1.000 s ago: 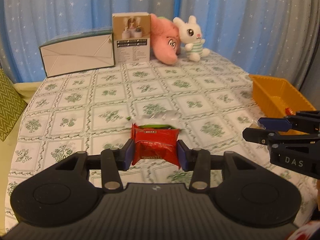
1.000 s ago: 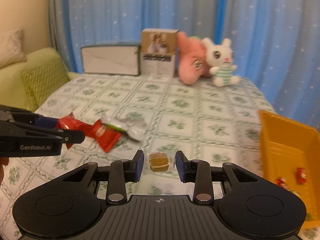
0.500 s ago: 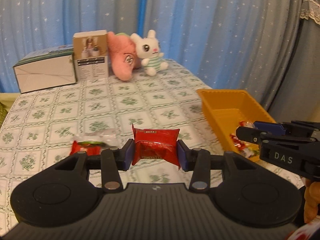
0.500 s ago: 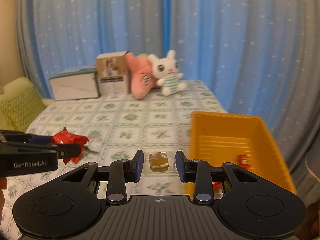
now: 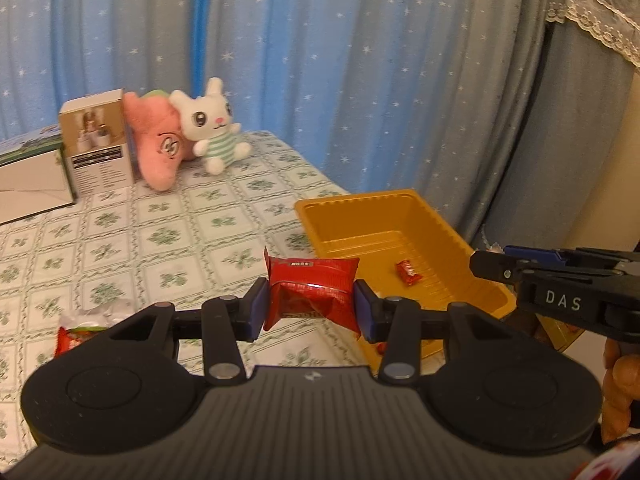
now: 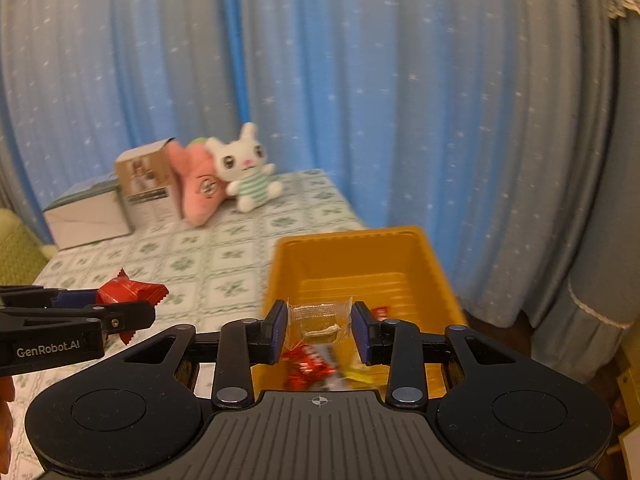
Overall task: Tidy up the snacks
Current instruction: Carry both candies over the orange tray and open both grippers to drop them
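My left gripper [image 5: 310, 306] is shut on a red snack packet [image 5: 312, 292], held in the air just left of the orange tray [image 5: 360, 204]. My right gripper [image 6: 320, 326] is shut on a clear-wrapped brown candy [image 6: 320, 320], held above the orange tray [image 6: 348, 240]. Inside the tray lie small red sweets [image 5: 408, 272] and, below my right fingers, red and yellow wrappers [image 6: 308, 366]. The right gripper's side [image 5: 560, 276] shows at the right of the left wrist view; the left gripper with its red packet [image 6: 128, 292] shows at the left of the right wrist view.
A red and green packet with a crumpled silvery wrapper [image 5: 80, 324] lies on the patterned tablecloth [image 5: 160, 236]. At the back stand a white box [image 5: 28, 184], a tan carton [image 5: 98, 144], a pink plush [image 5: 160, 152] and a white bunny [image 5: 214, 124]. Blue curtains hang behind.
Both grippers have swung right and risen with their snacks still held. The orange tray has come from the right edge towards the middle, now under the right gripper.
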`<control>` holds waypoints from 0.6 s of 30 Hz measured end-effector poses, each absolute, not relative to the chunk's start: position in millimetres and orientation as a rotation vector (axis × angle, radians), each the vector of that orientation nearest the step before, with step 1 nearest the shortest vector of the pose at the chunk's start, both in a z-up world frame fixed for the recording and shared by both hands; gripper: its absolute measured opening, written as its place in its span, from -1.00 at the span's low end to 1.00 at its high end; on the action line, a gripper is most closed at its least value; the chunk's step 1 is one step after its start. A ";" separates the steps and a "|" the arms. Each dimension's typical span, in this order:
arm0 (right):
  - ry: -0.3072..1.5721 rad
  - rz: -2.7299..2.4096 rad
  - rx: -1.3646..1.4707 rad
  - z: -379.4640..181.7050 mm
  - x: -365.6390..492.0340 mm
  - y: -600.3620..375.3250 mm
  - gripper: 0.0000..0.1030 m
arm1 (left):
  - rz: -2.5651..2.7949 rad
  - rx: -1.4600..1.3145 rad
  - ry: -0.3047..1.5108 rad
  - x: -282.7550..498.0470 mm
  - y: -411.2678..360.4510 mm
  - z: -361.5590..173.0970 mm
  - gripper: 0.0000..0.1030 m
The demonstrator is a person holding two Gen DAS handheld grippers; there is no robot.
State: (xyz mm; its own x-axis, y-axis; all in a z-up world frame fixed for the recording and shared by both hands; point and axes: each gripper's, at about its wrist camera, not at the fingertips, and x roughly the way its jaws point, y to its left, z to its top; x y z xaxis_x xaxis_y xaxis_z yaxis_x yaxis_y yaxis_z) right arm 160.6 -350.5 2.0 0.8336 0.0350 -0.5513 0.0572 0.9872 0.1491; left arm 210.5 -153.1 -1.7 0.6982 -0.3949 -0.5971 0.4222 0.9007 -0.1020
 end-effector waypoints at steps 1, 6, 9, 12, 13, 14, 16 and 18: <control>0.591 -0.021 0.171 2.5 160.7 -357.4 -0.31 | -0.469 0.047 0.656 212.3 -159.5 -1.6 -0.20; 0.603 -0.061 0.177 1.1 162.6 -383.3 -0.31 | -0.527 0.055 0.671 223.2 -189.0 -5.6 -0.20; 0.622 -0.078 0.178 -4.3 166.2 -394.9 -0.31 | -0.559 0.063 0.678 228.7 -204.8 -8.0 -0.20; 0.637 -0.089 0.185 -10.7 171.1 -404.0 -0.31 | -0.585 0.064 0.688 235.3 -217.3 -11.6 -0.20; 0.643 -0.090 0.191 -13.9 175.5 -406.4 -0.31 | -0.592 0.067 0.692 237.9 -221.1 -12.9 -0.20; 0.648 -0.092 0.193 -15.6 178.0 -408.7 -0.31 | -0.597 0.070 0.695 239.8 -224.1 -14.1 -0.20; 0.655 -0.094 0.194 -18.8 181.2 -411.0 -0.31 | -0.607 0.077 0.701 243.6 -229.6 -16.9 -0.20; 0.662 -0.096 0.192 -22.5 185.2 -412.3 -0.31 | -0.617 0.079 0.706 247.7 -232.8 -19.3 -0.20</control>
